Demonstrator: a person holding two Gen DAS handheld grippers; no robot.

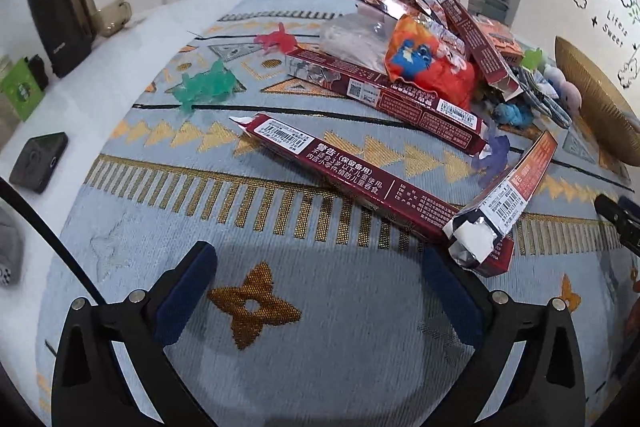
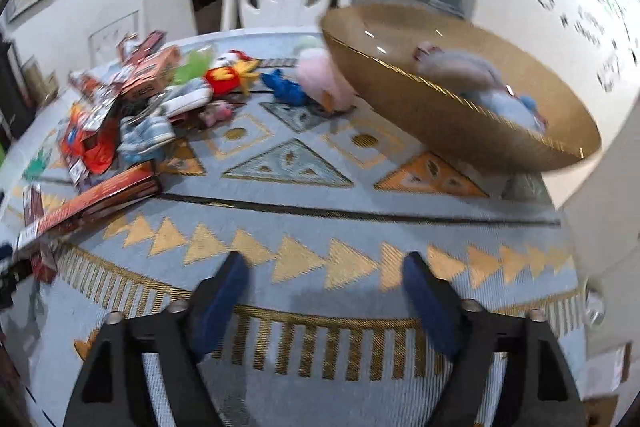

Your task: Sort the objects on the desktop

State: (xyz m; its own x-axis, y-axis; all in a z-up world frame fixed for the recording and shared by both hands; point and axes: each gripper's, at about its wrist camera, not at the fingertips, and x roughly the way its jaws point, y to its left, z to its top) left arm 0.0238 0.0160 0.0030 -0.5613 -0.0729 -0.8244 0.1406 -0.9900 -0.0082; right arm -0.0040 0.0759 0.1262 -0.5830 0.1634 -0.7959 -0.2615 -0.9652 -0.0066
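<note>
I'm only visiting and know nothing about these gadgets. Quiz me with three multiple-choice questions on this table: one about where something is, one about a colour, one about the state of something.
1. Where is the pale blue soft toy?
A. Inside the gold bowl
B. On a white chair
C. Under the long dark red box

2. What colour is the translucent figure lying alone left of the pile of boxes?
A. Yellow
B. Green
C. Black

3. How does the left tool stand?
A. Clamped on a box
C. Closed with nothing in it
B. Open, with only tablecloth between its blue pads

Answers:
1 A: the right wrist view shows it lying within the bowl's rim.
2 B: it is clearly teal-green against the cloth.
3 B: the pads stand wide apart and the long dark red box lies beyond them.
</note>
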